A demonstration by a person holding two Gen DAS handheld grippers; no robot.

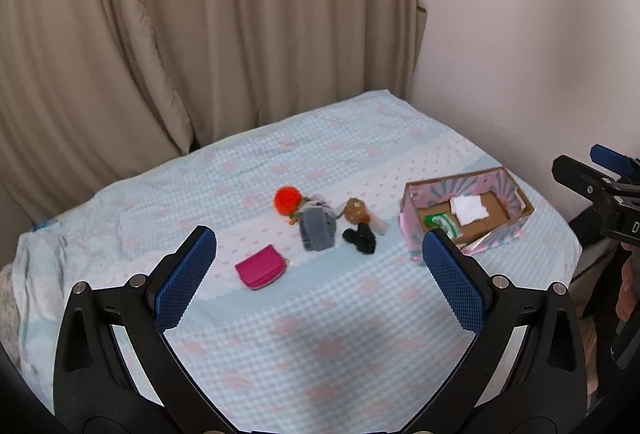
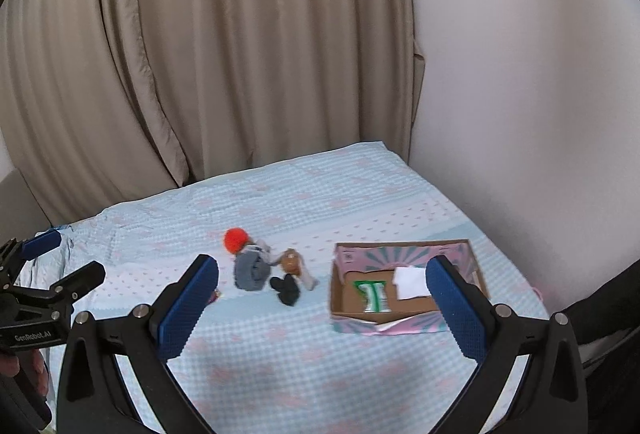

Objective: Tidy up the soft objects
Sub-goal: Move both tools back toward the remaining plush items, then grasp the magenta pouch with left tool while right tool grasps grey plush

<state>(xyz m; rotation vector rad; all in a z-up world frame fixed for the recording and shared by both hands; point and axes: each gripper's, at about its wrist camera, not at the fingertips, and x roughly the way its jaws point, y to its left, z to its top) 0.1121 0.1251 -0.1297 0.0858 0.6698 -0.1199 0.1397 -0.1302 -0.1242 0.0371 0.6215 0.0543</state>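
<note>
Soft things sit clustered mid-bed: orange pom-pom (image 1: 287, 199), grey fabric bundle (image 1: 317, 230) touching it, brown plush (image 1: 356, 210) just beside, black sock-like piece (image 1: 361, 239) in front of the plush. Pink zip pouch (image 1: 262, 267) lies apart, nearer me and to the left. Open pink cardboard box (image 1: 420, 194) sits to the right of the cluster, near the wall; inside it a green-white packet (image 2: 374, 296) and a folded white cloth (image 2: 410, 281), side by side. All on the bed (image 1: 320, 334) with its light blue checked cover. My left claw (image 1: 320, 274) is spread wide, gripping nothing, held above the bed's near part. My right claw (image 2: 322, 304) is also wide apart, nothing between its pads, to the right of the left one. Beige curtain (image 1: 200, 34) behind the bed, white wall (image 2: 520, 74) to the right.
</note>
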